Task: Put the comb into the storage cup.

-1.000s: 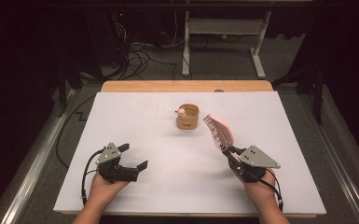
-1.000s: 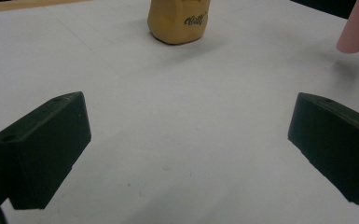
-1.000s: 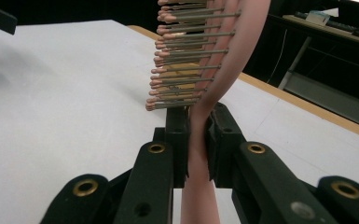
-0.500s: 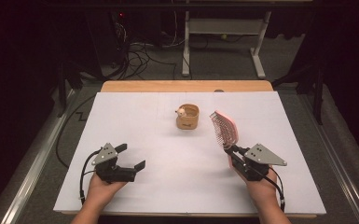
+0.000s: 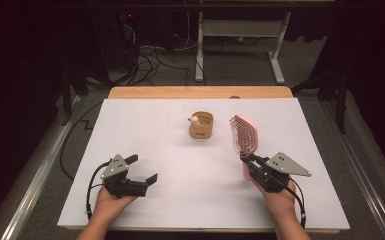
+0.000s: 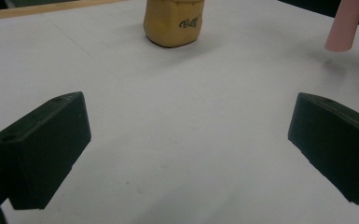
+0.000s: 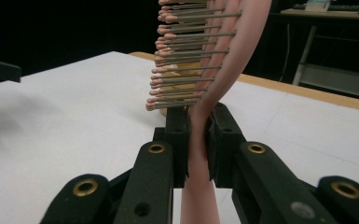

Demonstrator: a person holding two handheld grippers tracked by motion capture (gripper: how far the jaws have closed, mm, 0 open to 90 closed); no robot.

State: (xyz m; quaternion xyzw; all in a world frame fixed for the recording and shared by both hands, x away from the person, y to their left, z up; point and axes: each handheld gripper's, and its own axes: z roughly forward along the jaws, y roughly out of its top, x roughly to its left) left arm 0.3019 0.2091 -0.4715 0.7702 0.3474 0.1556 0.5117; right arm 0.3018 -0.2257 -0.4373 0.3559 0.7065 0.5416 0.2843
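Hairbrush point(image 5: 243, 136) handle sits clamped in right tool point(image 5: 248, 162) (bristles leftward).

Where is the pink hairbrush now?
In the high view, the pink hairbrush is held up by the right tool, right of the small tan cup on the table.

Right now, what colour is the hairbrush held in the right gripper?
Pink, with metal bristles tipped pink; the hairbrush shows best in the right gripper view.
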